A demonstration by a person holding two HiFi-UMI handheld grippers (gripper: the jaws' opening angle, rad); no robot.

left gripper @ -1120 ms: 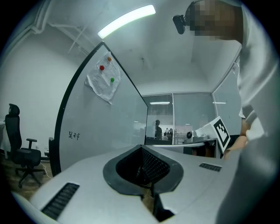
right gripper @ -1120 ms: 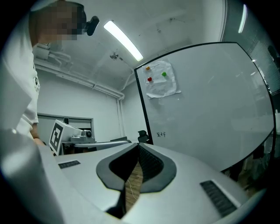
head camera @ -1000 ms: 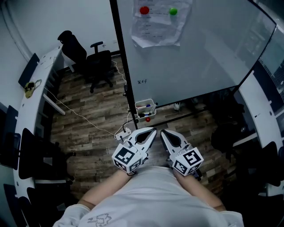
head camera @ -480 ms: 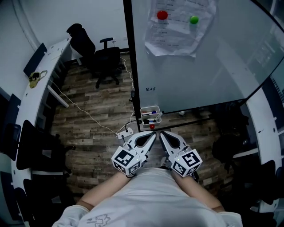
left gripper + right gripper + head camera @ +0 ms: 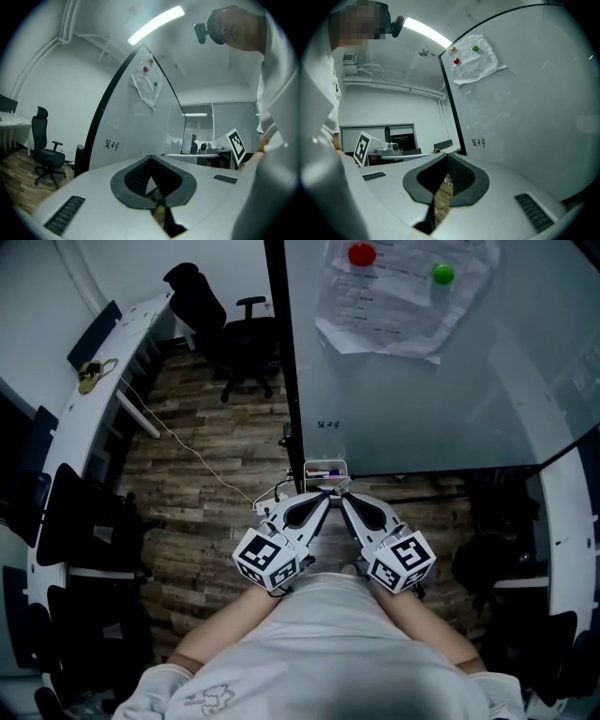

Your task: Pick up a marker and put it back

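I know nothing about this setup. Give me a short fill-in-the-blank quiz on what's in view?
1. The paper on the whiteboard is held by a red magnet and a ____ one.
2. The left gripper and the right gripper both have their jaws ____.
3. The marker tray hangs at the whiteboard's lower ____ corner.
4. The office chair is ____.
Missing words: green; shut; left; black.

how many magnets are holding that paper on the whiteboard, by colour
red magnet: 1
green magnet: 1
orange magnet: 1
total: 3
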